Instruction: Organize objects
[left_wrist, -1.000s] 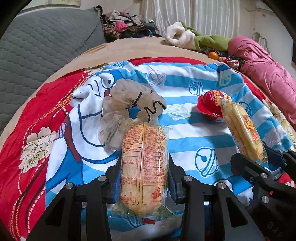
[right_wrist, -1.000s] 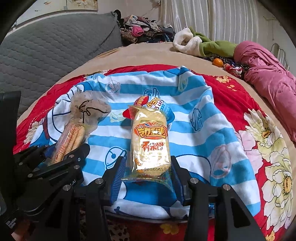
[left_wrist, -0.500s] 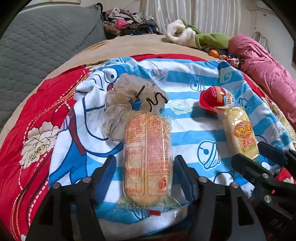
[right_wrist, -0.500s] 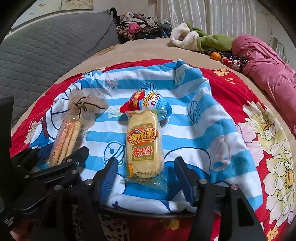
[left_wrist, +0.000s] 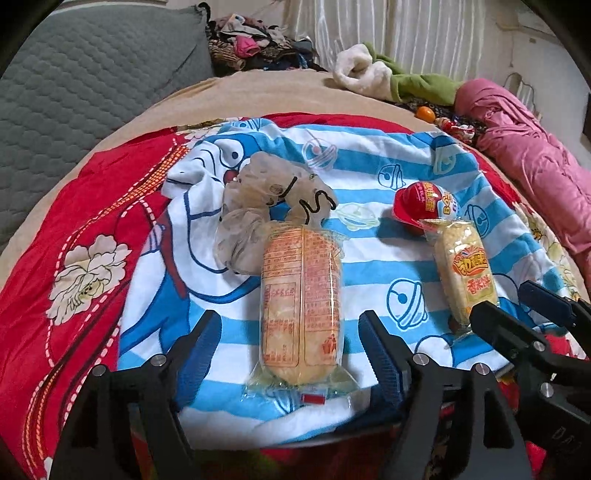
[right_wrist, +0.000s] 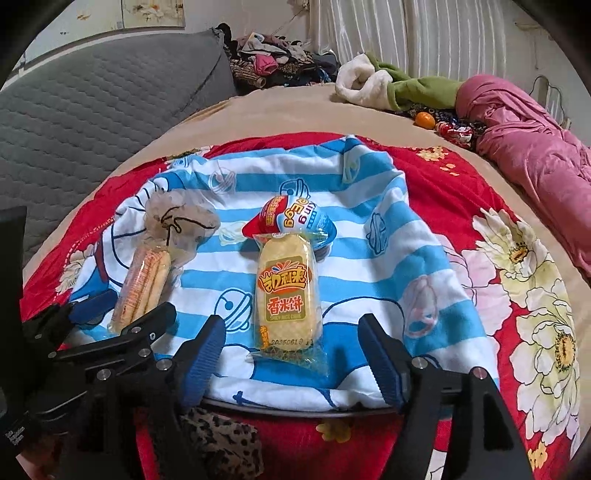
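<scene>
Two yellow rice-cracker packets lie on a blue-striped cartoon towel (left_wrist: 369, 266). One packet (left_wrist: 301, 302) lies printed back up between the jaws of my left gripper (left_wrist: 288, 321). Those jaws are opening and the pads stand clear of it. A crumpled clear bag (left_wrist: 266, 199) touches its far end. The other packet (right_wrist: 286, 288) lies label up between the opening jaws of my right gripper (right_wrist: 291, 325), also untouched. A red and blue egg toy (right_wrist: 291, 218) sits at its far end. Each view shows the other gripper (left_wrist: 517, 306) (right_wrist: 125, 310) alongside.
The towel is spread on a red flowered quilt (right_wrist: 535, 295) over a tan bed. A grey quilted cushion (left_wrist: 74, 81) stands far left, a pink blanket (left_wrist: 535, 158) far right. A green and white garment (right_wrist: 388, 81), an orange (right_wrist: 423, 119) and piled clothes lie at the back.
Both grippers have let go: their jaws spread away from the packets, which now rest loose on the towel. The right packet has settled flat. Both views have drawn back slightly.
</scene>
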